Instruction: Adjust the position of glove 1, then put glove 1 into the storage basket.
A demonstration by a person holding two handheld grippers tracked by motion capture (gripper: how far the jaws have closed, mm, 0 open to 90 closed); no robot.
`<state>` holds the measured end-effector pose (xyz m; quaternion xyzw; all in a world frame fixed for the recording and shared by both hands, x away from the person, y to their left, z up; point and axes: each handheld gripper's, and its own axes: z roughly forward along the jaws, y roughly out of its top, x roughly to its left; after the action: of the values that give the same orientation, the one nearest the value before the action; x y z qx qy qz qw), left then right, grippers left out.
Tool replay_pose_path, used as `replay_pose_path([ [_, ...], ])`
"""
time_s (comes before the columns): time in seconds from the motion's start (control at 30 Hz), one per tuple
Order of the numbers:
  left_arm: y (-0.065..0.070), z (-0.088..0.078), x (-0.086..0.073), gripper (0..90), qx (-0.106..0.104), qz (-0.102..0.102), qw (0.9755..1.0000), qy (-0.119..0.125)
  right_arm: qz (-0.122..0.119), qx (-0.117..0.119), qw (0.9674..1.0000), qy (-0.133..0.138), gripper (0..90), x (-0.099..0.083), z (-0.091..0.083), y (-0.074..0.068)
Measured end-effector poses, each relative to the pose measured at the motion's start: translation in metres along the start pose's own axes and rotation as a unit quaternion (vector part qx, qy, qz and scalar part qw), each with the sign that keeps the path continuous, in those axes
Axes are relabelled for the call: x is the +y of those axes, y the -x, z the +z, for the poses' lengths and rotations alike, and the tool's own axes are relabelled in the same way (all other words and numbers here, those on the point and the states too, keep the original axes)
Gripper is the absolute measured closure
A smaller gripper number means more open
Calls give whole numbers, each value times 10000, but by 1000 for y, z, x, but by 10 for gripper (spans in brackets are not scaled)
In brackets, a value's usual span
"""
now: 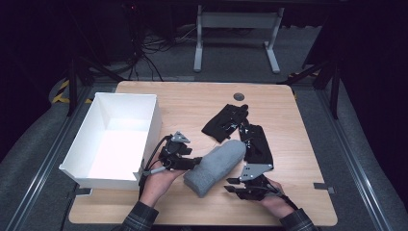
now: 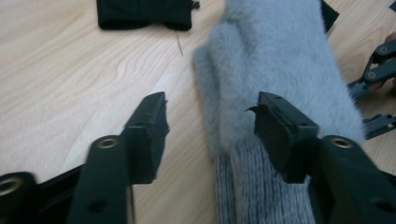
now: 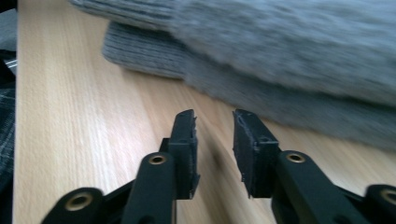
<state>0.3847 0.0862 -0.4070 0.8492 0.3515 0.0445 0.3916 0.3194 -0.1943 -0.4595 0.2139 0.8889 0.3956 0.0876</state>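
A grey fuzzy mitten [image 1: 216,166] with a ribbed knit cuff lies near the table's front edge, stacked on a second grey one. My left gripper [image 1: 196,161] is at its left side, open. In the left gripper view the left gripper [image 2: 210,105] straddles the grey mitten's [image 2: 275,70] left edge near the cuff, one jaw over bare wood and the other over the fleece. My right gripper [image 1: 231,185] sits low at the mitten's right. In the right gripper view the right gripper [image 3: 214,119] is open with only wood between its jaws, and the grey mitten [image 3: 280,46] lies just ahead.
A white open box [image 1: 149,120] stands at the left of the wooden table [image 1: 303,144]. Two black gloves [image 1: 225,122] [image 1: 257,144] lie behind the mitten, one of them [image 2: 144,14] visible at the top of the left gripper view. A round grommet hole [image 1: 239,96] is at the back.
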Motion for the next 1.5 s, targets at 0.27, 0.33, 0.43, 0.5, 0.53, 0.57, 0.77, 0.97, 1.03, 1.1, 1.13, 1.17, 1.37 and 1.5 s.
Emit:
replay_pose_path([
  [0.27, 5, 13, 20, 277, -165, 341, 9992, -88, 301, -434, 9986, 42, 502, -15, -22, 17],
  [0.33, 7, 16, 24, 253, -211, 424, 9988, -99, 389, -570, 9976, 48, 466, -20, -28, 20],
  [0.43, 9, 19, 29, 229, -253, 499, 9984, -19, 497, -726, 9961, 63, 428, -27, -36, 25],
  [0.5, 10, 20, 31, 216, -300, 490, 9983, -6, 516, -750, 9958, 65, 422, -29, -37, 26],
  [0.53, 11, 22, 33, 216, -279, 528, 9982, -42, 574, -825, 9949, 52, 406, -33, -41, 29],
  [0.57, 12, 24, 34, 210, -266, 554, 9981, -50, 604, -867, 9944, 29, 396, -35, -44, 31],
  [0.77, 19, 38, 42, 180, -339, 677, 9970, -167, 754, -1088, 9912, -46, 370, -49, -53, 38],
  [0.97, 25, 54, 45, 165, -329, 761, 9961, -310, 833, -1141, 9899, -127, 333, -57, -56, 42],
  [1.03, 25, 59, 44, 159, -295, 779, 9957, -395, 833, -1143, 9898, -158, 326, -57, -55, 41],
  [1.1, 25, 65, 42, 154, -269, 785, 9953, -491, 817, -1138, 9900, -152, 315, -57, -54, 41],
  [1.13, 25, 66, 41, 154, -271, 778, 9952, -524, 819, -1135, 9900, -151, 313, -57, -54, 41],
  [1.17, 24, 69, 39, 154, -280, 766, 9951, -555, 816, -1136, 9901, -147, 310, -57, -53, 41],
  [1.37, 17, 79, 31, 147, -393, 666, 9946, -690, 810, -1137, 9902, -105, 297, -58, -53, 40],
  [1.5, 16, 86, 28, 145, -524, 613, 9935, -805, 800, -1145, 9901, -98, 288, -58, -53, 40],
])
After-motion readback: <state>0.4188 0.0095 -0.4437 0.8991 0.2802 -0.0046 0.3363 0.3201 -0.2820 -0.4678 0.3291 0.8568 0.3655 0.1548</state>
